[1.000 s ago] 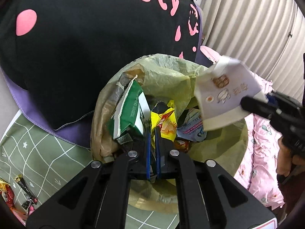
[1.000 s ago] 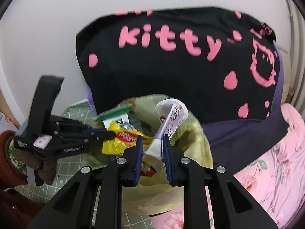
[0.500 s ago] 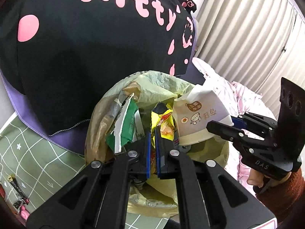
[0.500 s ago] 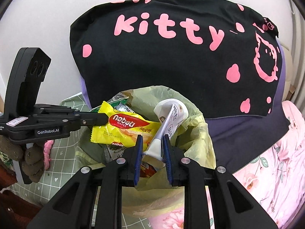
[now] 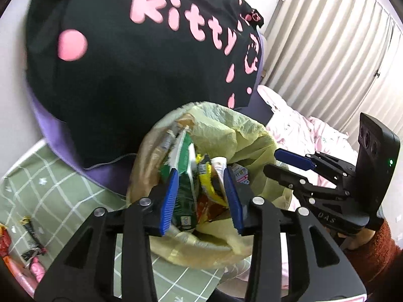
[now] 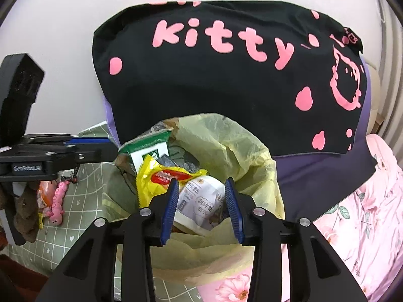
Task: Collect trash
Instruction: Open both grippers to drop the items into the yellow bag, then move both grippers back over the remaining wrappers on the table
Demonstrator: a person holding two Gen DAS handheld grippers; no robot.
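Note:
A yellow-green trash bag (image 5: 226,125) (image 6: 239,146) stands open between both grippers, stuffed with rubbish. My left gripper (image 5: 200,173) hangs over its mouth, jaws opening, nothing pressed between the pads; a green carton (image 5: 185,156) and a yellow wrapper (image 5: 207,183) lie in the bag beneath. My right gripper (image 6: 200,183) is also opening above the bag. A white paper cup (image 6: 201,201) lies loose in the bag below its pads, beside the yellow wrapper (image 6: 161,178) and green carton (image 6: 148,151). Each view shows the other gripper at the bag's rim: right gripper (image 5: 272,162), left gripper (image 6: 108,147).
A black pillow (image 6: 226,83) with pink "kitty" lettering leans right behind the bag. A green gridded mat (image 5: 50,181) to the left carries loose wrappers (image 5: 30,231) and a pink toy (image 6: 59,198). Pink floral bedding (image 6: 365,214) lies to the right, a pleated curtain (image 5: 327,50) beyond.
Both grippers have opened. The yellow wrapper left the left gripper and the paper cup left the right one; both now lie in the bag. The left gripper drew back and upward.

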